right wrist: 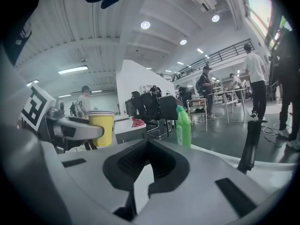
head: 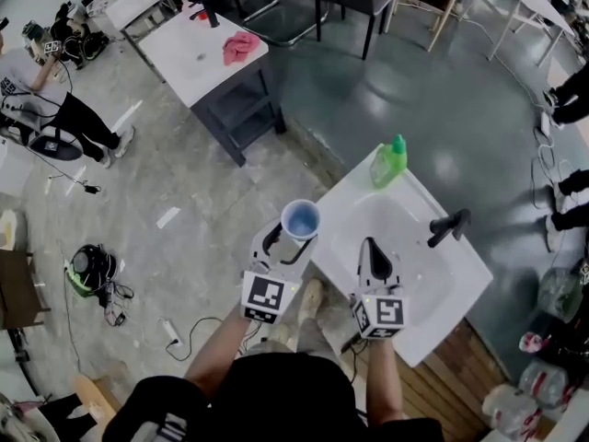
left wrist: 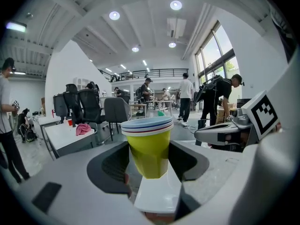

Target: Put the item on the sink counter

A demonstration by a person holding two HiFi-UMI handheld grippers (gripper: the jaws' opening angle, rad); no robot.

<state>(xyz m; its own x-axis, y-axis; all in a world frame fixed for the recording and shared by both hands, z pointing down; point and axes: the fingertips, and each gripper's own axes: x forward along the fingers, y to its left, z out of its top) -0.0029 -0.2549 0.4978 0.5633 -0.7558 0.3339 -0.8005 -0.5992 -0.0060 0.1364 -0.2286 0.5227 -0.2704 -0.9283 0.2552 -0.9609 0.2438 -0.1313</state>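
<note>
A stack of cups [head: 300, 219], blue on top and yellow at the bottom [left wrist: 149, 144], is held upright in my left gripper [head: 293, 239], whose jaws are shut on it [left wrist: 150, 165]. It hangs by the left edge of the white sink counter [head: 442, 295]. My right gripper [head: 370, 247] is over the basin, shut with nothing in it [right wrist: 146, 170]. In the right gripper view the cups [right wrist: 101, 128] show at the left.
A green bottle [head: 389, 162] stands at the counter's far corner and a black faucet [head: 449, 226] at its right side. A white table with a pink cloth [head: 241, 46] lies farther off. Cables and a green helmet-like object [head: 87, 267] are on the floor at the left.
</note>
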